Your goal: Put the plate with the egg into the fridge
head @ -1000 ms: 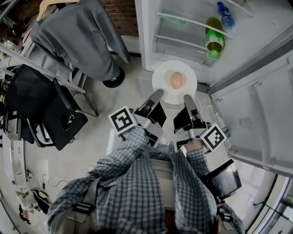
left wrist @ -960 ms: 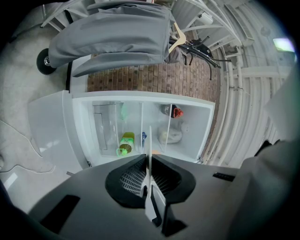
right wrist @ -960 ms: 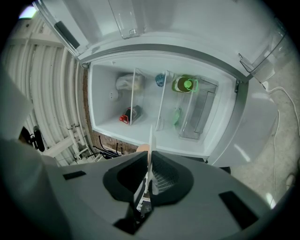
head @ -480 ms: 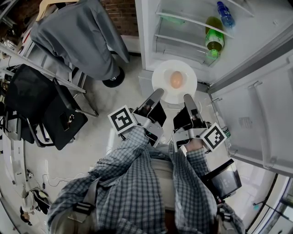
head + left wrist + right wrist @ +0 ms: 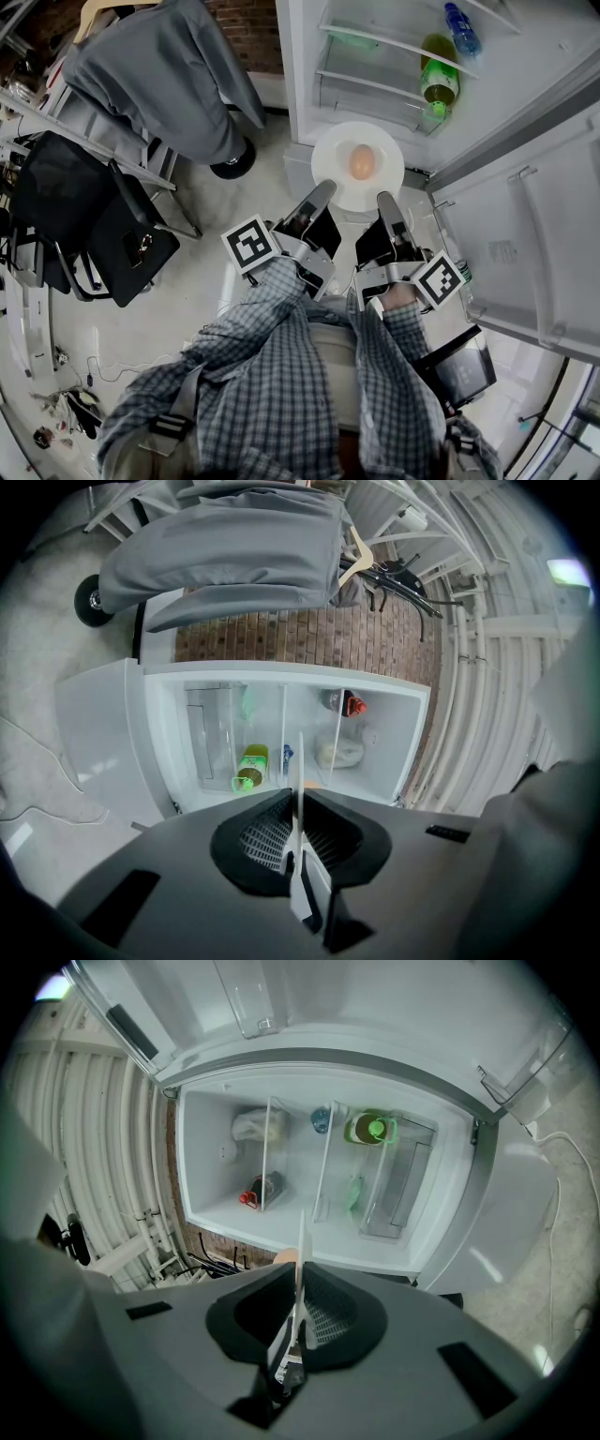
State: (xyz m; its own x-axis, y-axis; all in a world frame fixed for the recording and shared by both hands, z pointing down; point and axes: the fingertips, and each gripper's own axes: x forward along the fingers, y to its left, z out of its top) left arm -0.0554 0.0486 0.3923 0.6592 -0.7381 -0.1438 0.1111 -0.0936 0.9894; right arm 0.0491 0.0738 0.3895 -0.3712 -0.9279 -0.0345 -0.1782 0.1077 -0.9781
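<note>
While plate (image 5: 357,169) with egg (image 5: 361,163) hangs before open fridge (image 5: 302,66), left gripper (image 5: 322,195) and right gripper (image 5: 386,202) clamp rim on side away from fridge; twin grip likely steadies egg.

Both arms reach forward, left tongs (image 5: 323,191) and right tongs (image 5: 385,199) each clamped on the plate (image 5: 330,150) rim.

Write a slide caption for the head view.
Left gripper and right gripper hold the plate with an egg before the open fridge.
</note>
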